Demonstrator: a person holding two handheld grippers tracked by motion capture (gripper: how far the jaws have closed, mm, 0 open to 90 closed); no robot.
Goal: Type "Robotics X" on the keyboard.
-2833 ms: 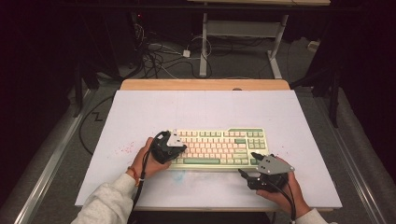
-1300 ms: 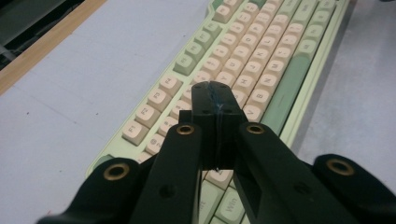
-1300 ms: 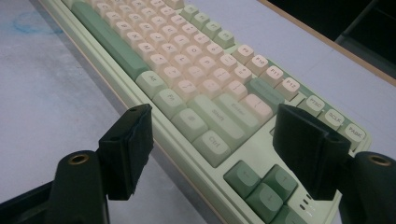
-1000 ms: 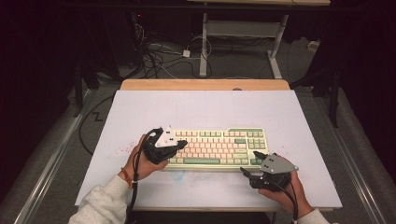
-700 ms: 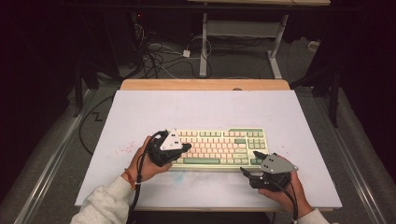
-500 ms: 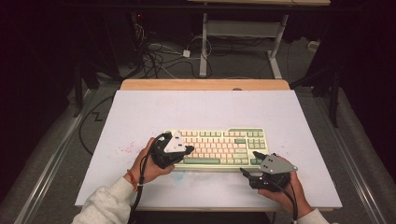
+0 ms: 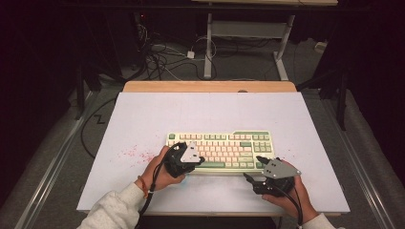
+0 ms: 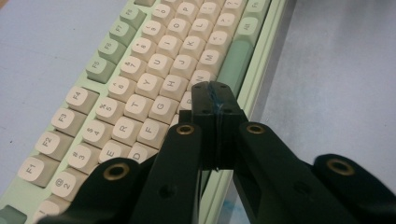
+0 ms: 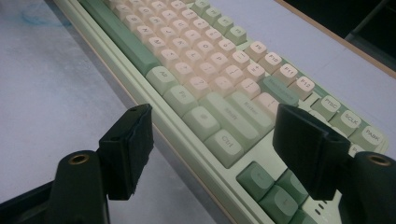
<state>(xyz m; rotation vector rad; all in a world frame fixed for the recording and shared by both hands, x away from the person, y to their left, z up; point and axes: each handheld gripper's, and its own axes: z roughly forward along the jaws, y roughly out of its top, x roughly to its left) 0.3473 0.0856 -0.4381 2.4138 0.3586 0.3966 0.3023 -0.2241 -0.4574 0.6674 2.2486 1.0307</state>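
A cream and green keyboard (image 7: 224, 148) lies on the white table top (image 7: 205, 109), near its front. My left gripper (image 7: 198, 160) is shut with nothing between its jaws. Its joined tips (image 8: 215, 100) sit over the bottom letter row, beside the green space bar (image 8: 236, 60); I cannot tell if they touch a key. My right gripper (image 7: 251, 168) stands open at the keyboard's front right corner. Between its spread jaws lie the keyboard's front edge and the green Ctrl key (image 9: 224, 144), with the pads (image 9: 133, 149) clear of them.
Red specks (image 7: 136, 153) mark the table left of the keyboard, and a blue smudge (image 9: 39, 14) lies in front of it. A wooden strip (image 7: 210, 86) runs along the far edge. Cables (image 7: 162, 57) and desk legs (image 7: 208, 52) stand on the floor beyond.
My left gripper has moved right and down, from the keyboard's left end onto its lower left keys, still shut. The right gripper has stayed where it was.
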